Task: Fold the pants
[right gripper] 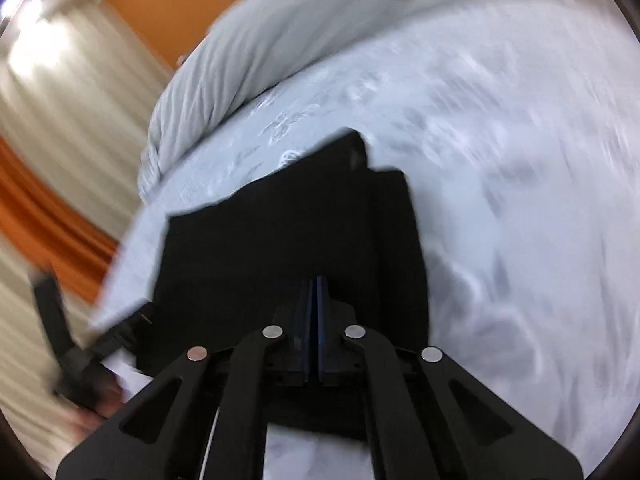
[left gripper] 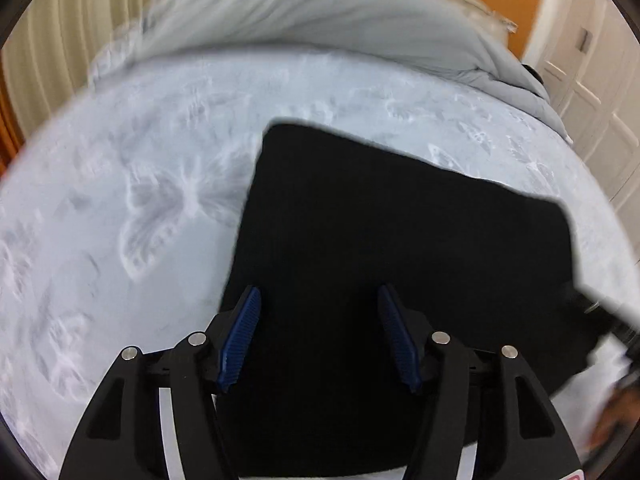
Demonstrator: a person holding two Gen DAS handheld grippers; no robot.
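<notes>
The black pants (left gripper: 380, 232) lie folded into a flat block on the pale blue butterfly-print bedspread (left gripper: 120, 200). My left gripper (left gripper: 318, 300) is open, its blue pads (left gripper: 244, 332) spread above the near edge of the pants, holding nothing. In the right wrist view the pants (right gripper: 280, 240) lie just ahead, with a folded layer on their right side. My right gripper (right gripper: 315, 284) has its blue pads pressed together over the near part of the pants; whether cloth is pinched between them is hidden. The view is motion-blurred.
A grey rolled duvet (left gripper: 320, 12) lies along the far side of the bed, also in the right wrist view (right gripper: 260, 40). White cupboard doors (left gripper: 592, 80) stand at right. Cream and orange curtains (right gripper: 60, 200) hang at left. The other gripper (right gripper: 68, 344) shows at lower left.
</notes>
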